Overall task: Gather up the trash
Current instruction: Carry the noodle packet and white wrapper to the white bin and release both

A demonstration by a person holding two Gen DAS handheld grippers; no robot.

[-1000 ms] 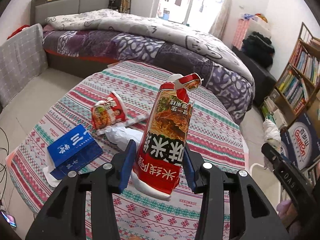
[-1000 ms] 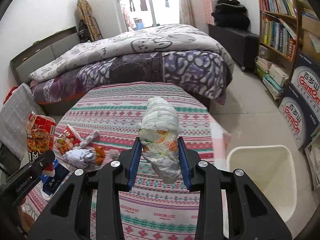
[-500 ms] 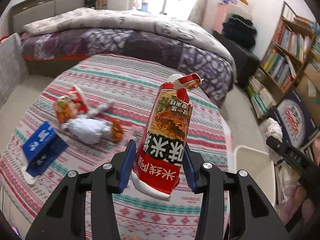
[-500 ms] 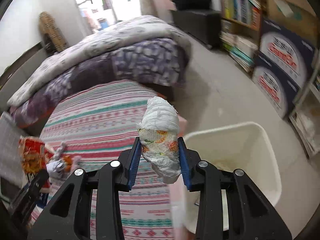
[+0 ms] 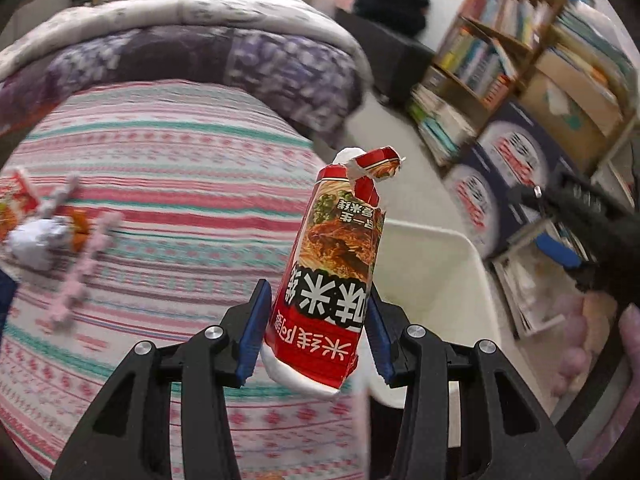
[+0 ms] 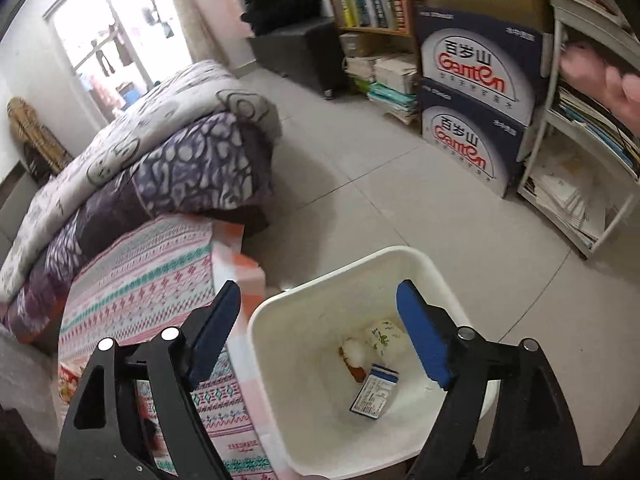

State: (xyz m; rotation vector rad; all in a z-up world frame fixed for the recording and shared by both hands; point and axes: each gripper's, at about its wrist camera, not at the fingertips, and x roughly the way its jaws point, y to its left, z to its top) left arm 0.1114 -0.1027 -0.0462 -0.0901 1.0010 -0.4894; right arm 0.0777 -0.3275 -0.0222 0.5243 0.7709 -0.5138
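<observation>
- Left wrist view: the left gripper point(image 5: 316, 330) sits at the bottom centre, its blue pads clamped on a torn red noodle wrapper point(image 5: 332, 280) that stands upright between them.
- Behind the wrapper, at about 3 o'clock from it, is the white bin point(image 5: 436, 280), close beside the edge of the round table point(image 5: 168, 184) with its striped pink and green cloth.
- More litter lies on the table at 9 o'clock: a crumpled white wad point(image 5: 34, 242) and part of another red packet point(image 5: 16, 200) at the frame's edge. Both are blurred.
- The right gripper point(image 5: 560, 224) shows as a dark arm at 3 o'clock, over the floor beyond the bin, in front of a bookshelf point(image 5: 500, 64).
- Right wrist view: the right gripper point(image 6: 318, 336) hangs directly above the bin point(image 6: 280, 360). Its jaws have just been opening and now stand wide apart with nothing between them.
- Inside the bin lie a white bundle point(image 6: 386, 338), a smaller white and orange scrap point(image 6: 354, 356) and a small dark box point(image 6: 374, 392).
- The table's cloth point(image 6: 152, 280) is at 9 o'clock, a bed point(image 6: 160, 152) at 10 o'clock, and stacked water cartons point(image 6: 476, 100) at 1 o'clock.
- Step in hand, as I judge it: dropping collected litter into the bin. The right side looks finished with its load.
- Next move likely calls for carrying the wrapper over the bin's mouth, clear of the rim, then releasing it, and returning for the litter on the table.
</observation>
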